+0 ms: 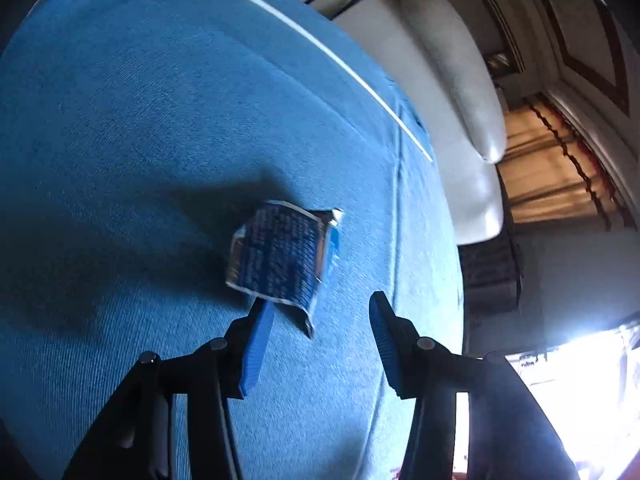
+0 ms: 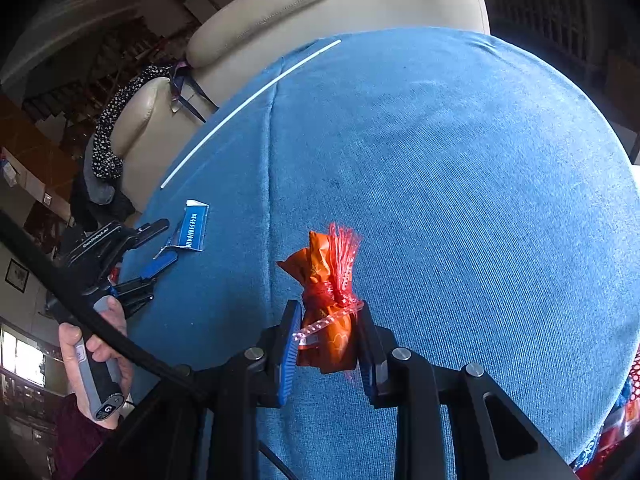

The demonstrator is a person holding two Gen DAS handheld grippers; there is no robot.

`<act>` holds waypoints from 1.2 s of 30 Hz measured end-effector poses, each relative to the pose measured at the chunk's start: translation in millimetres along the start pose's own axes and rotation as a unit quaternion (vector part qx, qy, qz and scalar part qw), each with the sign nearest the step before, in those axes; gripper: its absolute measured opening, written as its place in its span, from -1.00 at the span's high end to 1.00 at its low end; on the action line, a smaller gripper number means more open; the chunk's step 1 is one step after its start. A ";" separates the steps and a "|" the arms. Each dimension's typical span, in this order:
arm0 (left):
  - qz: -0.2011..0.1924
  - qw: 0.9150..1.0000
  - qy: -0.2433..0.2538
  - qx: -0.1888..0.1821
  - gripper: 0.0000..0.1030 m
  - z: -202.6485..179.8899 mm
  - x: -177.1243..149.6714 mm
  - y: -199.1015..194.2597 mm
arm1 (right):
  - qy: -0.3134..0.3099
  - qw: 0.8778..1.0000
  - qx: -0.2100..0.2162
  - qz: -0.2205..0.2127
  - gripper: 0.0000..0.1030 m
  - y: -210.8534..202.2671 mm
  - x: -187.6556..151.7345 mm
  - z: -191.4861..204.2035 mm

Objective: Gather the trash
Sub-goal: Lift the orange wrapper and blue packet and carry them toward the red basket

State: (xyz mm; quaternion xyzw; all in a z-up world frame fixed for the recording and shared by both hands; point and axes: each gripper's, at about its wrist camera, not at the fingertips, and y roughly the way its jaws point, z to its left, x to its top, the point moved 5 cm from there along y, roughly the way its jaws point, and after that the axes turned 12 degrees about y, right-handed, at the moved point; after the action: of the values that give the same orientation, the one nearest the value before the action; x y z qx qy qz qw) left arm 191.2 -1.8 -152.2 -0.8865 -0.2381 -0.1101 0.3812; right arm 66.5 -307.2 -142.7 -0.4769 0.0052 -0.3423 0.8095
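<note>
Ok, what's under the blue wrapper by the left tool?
Only the blue cloth shows around the blue wrapper, which lies on it ahead of the open left tool. Anything beneath the wrapper is covered.

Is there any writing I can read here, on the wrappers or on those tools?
"GenRobot.AI": white letters on the black body of the left tool.
Blue wrapper: rows of white print, too blurred to read.
Grey handle in the hand: a small round logo, unreadable.
Orange wrapper in the right tool: patterns only, no words.

A blue cloth (image 2: 460, 168) covers the surface. Behind it stands a cream leather armchair (image 2: 304, 4), with a dark dotted garment (image 2: 106, 136) draped over its arm. Tan curtains (image 1: 556, 168) hang beyond.
</note>
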 end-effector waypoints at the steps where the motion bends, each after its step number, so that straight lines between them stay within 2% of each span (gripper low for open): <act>1: -0.003 1.000 -0.008 -0.001 0.06 2.5 1.4 3.1 | 0.002 1.000 0.001 0.002 0.45 0.7 -1.1 -1.0; 3: -0.010 1.000 -0.018 -0.012 0.08 4.1 4.1 7.0 | 0.002 1.000 0.001 0.002 0.45 0.9 -2.8 -0.5; 4: -0.011 1.000 -0.024 -0.013 0.19 4.9 4.6 9.4 | 0.001 1.000 0.002 0.002 0.45 1.1 -3.5 -0.2; 5: -0.008 0.999 -0.028 -0.016 0.45 6.2 5.7 14.3 | 0.000 1.000 0.002 0.002 0.45 1.3 -4.7 0.0; 7: 0.001 0.999 -0.043 -0.026 0.72 10.7 5.7 23.5 | -0.003 1.000 0.001 0.000 0.45 1.3 -6.4 0.0; 9: -0.005 0.998 -0.051 -0.039 0.73 11.5 5.4 24.9 | -0.008 1.000 -0.002 -0.003 0.45 0.7 -8.3 0.2; 14: -0.016 1.000 -0.006 -0.016 0.92 -3.7 5.4 14.9 | -0.015 1.000 -0.007 -0.018 0.45 -5.4 -10.5 -0.4; 18: -0.020 0.998 0.061 0.012 0.93 -23.3 5.5 -2.2 | -0.019 0.999 -0.010 -0.034 0.45 -16.8 -12.6 -4.4; 24: -0.014 0.990 0.141 0.019 0.93 -55.4 -8.3 -17.5 | -0.016 0.998 -0.011 -0.054 0.45 -39.1 -15.7 -12.6; 27: -0.011 0.986 0.165 0.014 0.93 -66.5 -16.3 -24.7 | -0.019 0.998 -0.012 -0.066 0.45 -52.5 -18.5 -17.0; 33: -0.001 0.974 0.225 0.006 0.93 -93.4 -43.2 -37.1 | -0.015 0.996 -0.011 -0.086 0.45 -80.7 -24.7 -32.4; 36: 0.008 0.966 0.260 0.003 0.93 -107.2 -61.4 -44.2 | -0.006 0.995 -0.013 -0.095 0.45 -93.7 -26.7 -43.3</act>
State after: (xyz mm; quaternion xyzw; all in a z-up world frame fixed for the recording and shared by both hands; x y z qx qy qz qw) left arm 114.4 -74.2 -74.3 -0.8279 -0.1244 -0.3330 0.4339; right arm -19.9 -354.7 -102.1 -0.4875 -0.0403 -0.4151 0.7671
